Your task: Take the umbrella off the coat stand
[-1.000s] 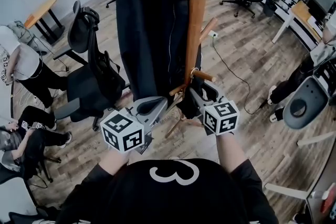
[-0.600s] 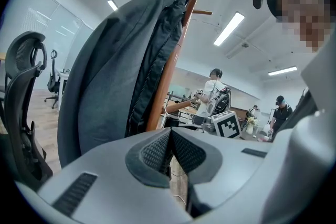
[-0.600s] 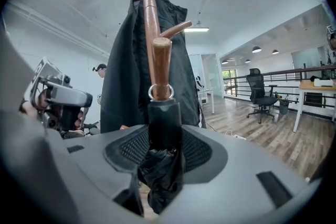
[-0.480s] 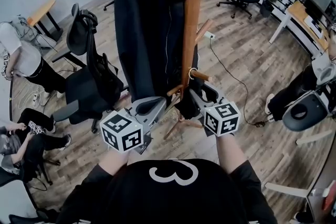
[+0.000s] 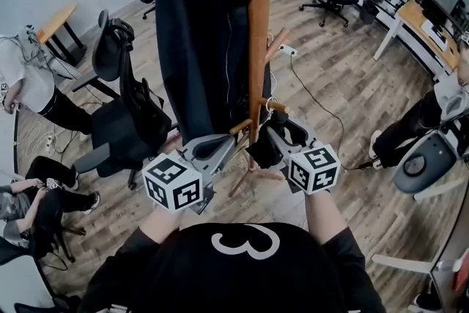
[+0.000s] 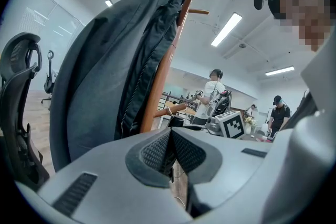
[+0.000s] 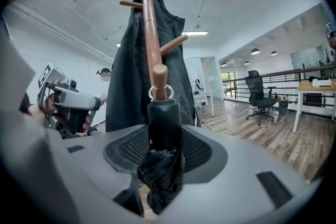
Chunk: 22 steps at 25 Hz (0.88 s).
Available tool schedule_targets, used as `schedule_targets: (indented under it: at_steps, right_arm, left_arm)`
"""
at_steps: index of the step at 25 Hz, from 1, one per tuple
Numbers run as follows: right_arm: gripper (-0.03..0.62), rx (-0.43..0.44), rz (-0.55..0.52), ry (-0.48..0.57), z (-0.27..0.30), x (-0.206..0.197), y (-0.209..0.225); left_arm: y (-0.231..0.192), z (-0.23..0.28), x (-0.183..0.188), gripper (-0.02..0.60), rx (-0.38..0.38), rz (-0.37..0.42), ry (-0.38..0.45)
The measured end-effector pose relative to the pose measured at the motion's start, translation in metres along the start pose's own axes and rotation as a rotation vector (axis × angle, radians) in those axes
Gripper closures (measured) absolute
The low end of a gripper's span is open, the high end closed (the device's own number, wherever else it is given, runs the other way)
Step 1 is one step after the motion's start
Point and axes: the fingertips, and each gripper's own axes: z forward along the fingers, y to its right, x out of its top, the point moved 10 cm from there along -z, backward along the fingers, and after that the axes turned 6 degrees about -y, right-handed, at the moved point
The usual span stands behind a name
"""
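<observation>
Jaws of the right gripper (image 7: 165,150) are clamped on the black folded umbrella (image 7: 164,126), which stands upright between the pads with its crumpled cloth bunched below them. At the umbrella's top, a metal ring (image 7: 160,93) sits around a short wooden peg (image 7: 159,77) low on the stand (image 7: 150,29), so the umbrella still hangs on the stand. In the head view this peg (image 5: 275,106) juts out to the right of the pole (image 5: 256,48), with the right gripper (image 5: 272,137) just below it.

Jaws of the left gripper (image 6: 170,150) are pressed together with nothing between them. In the head view the left gripper (image 5: 218,150) is close to the left of the pole, near another low peg but not touching the umbrella (image 5: 264,150).

A dark jacket (image 5: 198,48) hangs from the upper pegs on the stand's left side. A black chair (image 5: 124,102) stands on the wooden floor (image 5: 337,77) beyond the jacket.
</observation>
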Motion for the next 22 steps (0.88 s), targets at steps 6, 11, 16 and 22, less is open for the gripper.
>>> schedule_targets:
  at_steps: [6,11,16,22]
  right_arm:
    - [0.396,-0.020,-0.002,0.027,-0.020,0.000,0.000]
    - [0.396,-0.040,-0.008,0.041,-0.036,0.003,0.001]
    - [0.396,-0.048,-0.015,0.060,-0.050,0.006,-0.003]
    - [0.396,-0.046,-0.029,0.075,-0.070,0.009,-0.017]
  left_arm:
    - [0.010,0.007,0.001,0.566,-0.026,0.014,-0.008]
    - [0.016,0.011,0.001,0.566,-0.044,0.015,-0.010]
    - [0.024,0.010,0.001,0.566,-0.055,0.023,-0.008]
    - [0.036,-0.001,-0.002,0.565,-0.060,0.029,-0.006]
